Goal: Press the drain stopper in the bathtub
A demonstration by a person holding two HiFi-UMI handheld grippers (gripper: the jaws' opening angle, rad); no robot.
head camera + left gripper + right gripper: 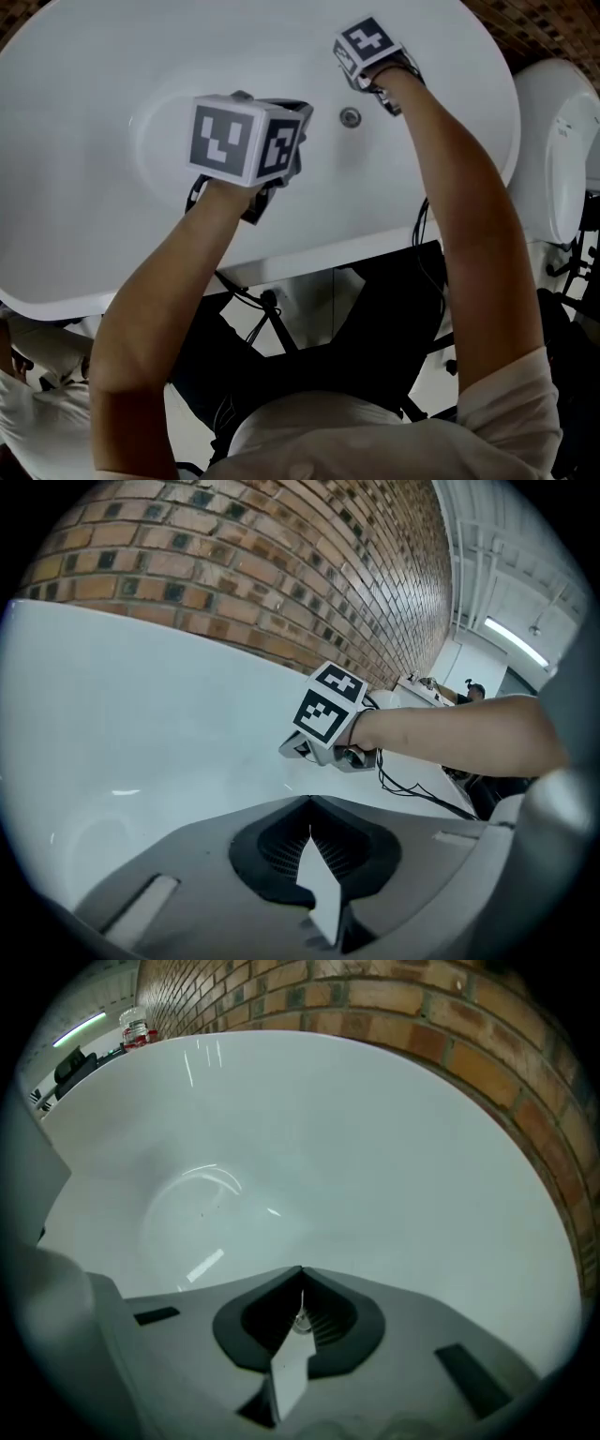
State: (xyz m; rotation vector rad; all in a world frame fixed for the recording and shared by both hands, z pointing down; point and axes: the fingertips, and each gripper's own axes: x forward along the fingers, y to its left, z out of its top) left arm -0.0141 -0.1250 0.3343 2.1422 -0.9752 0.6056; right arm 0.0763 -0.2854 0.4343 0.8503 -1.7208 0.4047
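Observation:
The white oval bathtub (112, 234) fills the head view, and its small round metal drain stopper (350, 117) sits on the tub floor. My right gripper (356, 75) hovers just beyond the stopper, a little to its upper side. My left gripper (272, 105) hangs over the tub floor to the stopper's left. In each gripper view the jaws meet at a point, shut and holding nothing: left gripper (309, 801), right gripper (302, 1271). The left gripper view also shows the right gripper (323, 733) over the tub wall. A tiny silvery bit shows in the right jaws' slit; what it is, I cannot tell.
A brick wall (281, 574) runs behind the tub. A white toilet (558, 150) stands to the right of the tub. Black frame legs and cables (272, 319) lie under the tub's near rim. A bottle (136, 1024) stands on the tub's far rim.

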